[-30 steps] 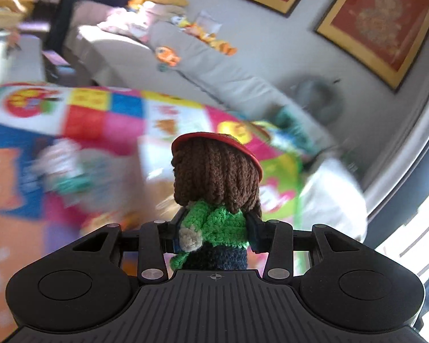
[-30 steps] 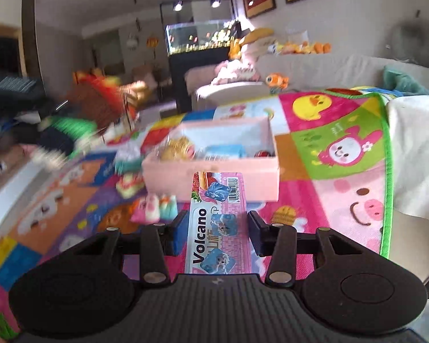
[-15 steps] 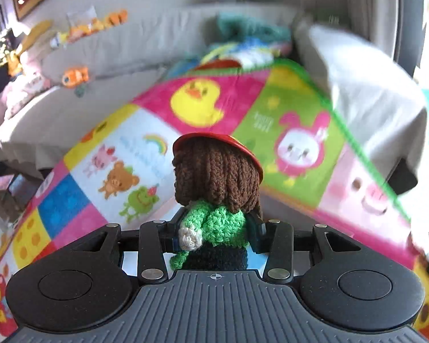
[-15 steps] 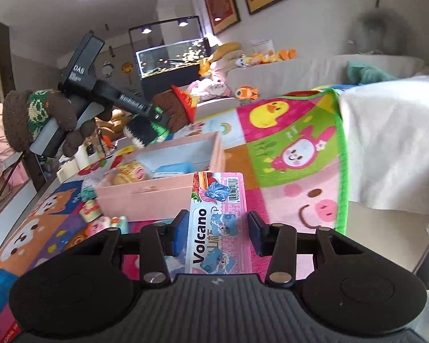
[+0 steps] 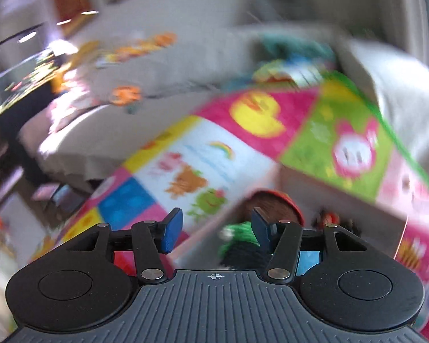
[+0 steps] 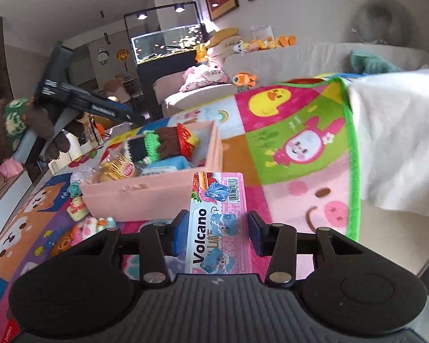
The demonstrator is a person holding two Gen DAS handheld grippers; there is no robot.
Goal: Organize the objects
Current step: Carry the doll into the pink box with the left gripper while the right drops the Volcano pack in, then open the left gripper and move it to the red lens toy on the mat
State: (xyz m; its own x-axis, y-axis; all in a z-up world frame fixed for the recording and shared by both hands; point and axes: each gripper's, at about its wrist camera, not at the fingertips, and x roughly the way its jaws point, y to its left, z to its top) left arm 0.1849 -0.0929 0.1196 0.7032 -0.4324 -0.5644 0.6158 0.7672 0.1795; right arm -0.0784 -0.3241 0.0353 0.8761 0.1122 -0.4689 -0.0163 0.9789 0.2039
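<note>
A crocheted doll [image 6: 168, 143] with brown hair, a red hat and a green jumper lies on its side inside the pink box [image 6: 146, 197], on top of other toys. My left gripper [image 5: 216, 228] hovers over that box with its jaws opening; the doll [image 5: 271, 208] lies free below it, partly hidden by the right finger. In the right wrist view the left gripper [image 6: 137, 118] reaches in from the left above the box. My right gripper [image 6: 216, 228] is shut on a pink Volcano packet [image 6: 217, 220], held just in front of the box.
The box stands on a colourful play mat [image 6: 294, 145]. Small toys [image 6: 80, 211] lie on the mat left of the box. A white cloth [image 6: 400, 143] covers the right side. A grey sofa [image 6: 286, 60] and a fish tank [image 6: 168, 43] stand behind.
The left gripper swung over the pink box, rolled, and let go of the doll, which now lies in the box. The right gripper crept toward the box, still holding the packet.
</note>
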